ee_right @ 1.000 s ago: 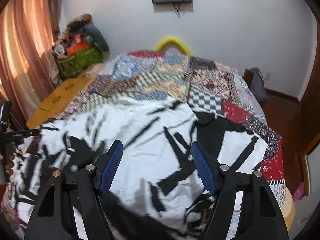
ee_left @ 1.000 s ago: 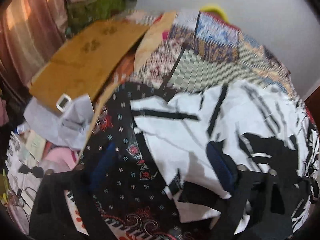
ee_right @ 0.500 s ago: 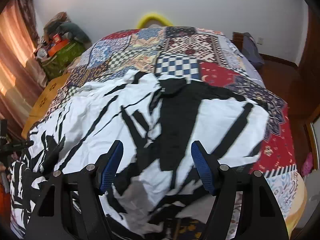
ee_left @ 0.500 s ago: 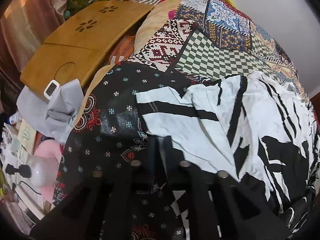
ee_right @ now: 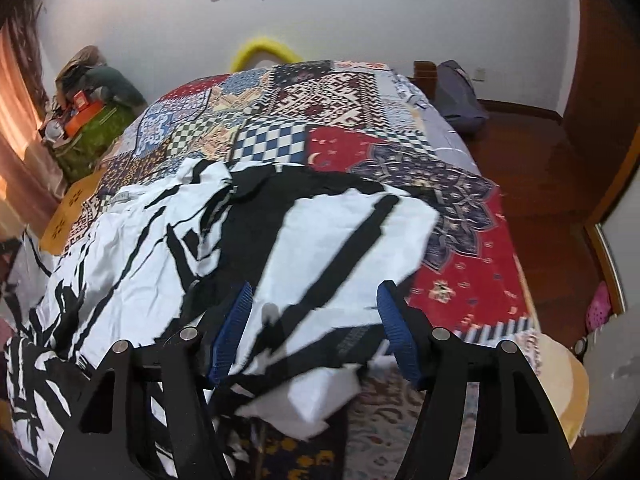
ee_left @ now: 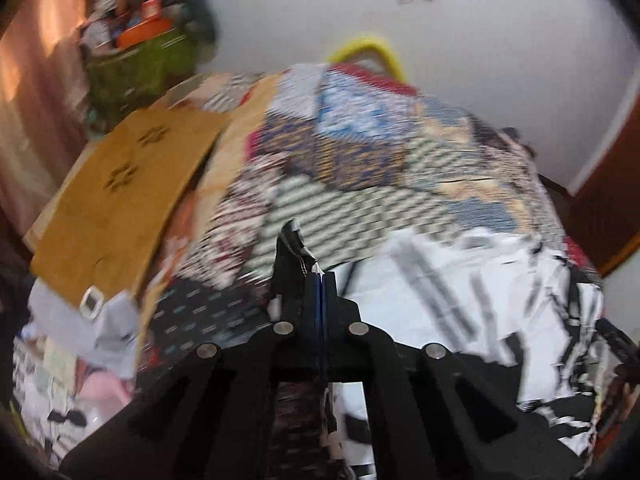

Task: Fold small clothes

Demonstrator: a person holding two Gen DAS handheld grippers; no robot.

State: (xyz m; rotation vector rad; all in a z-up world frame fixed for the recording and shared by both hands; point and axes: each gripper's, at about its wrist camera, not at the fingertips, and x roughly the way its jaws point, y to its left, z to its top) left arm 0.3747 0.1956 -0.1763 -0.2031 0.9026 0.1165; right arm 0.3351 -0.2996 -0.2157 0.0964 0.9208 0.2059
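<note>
A: Left wrist view?
B: Blurred — left gripper [ee_left: 320,292], blue-padded fingers pressed together on a peaked fold of the black-and-white garment [ee_left: 460,304] at frame centre.

A: Right wrist view?
B: Right gripper [ee_right: 314,328] spread wide, empty, over the crumpled garment [ee_right: 224,248] on the patchwork bedspread [ee_right: 352,148].

Left gripper [ee_left: 320,280] clamped; right gripper [ee_right: 314,304] spread.

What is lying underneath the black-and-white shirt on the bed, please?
The black-and-white shirt lies on a patchwork bedspread, which shows all round it. The quilt directly beneath is covered. The left gripper pinches a shirt edge; the right gripper is open above it.
</note>
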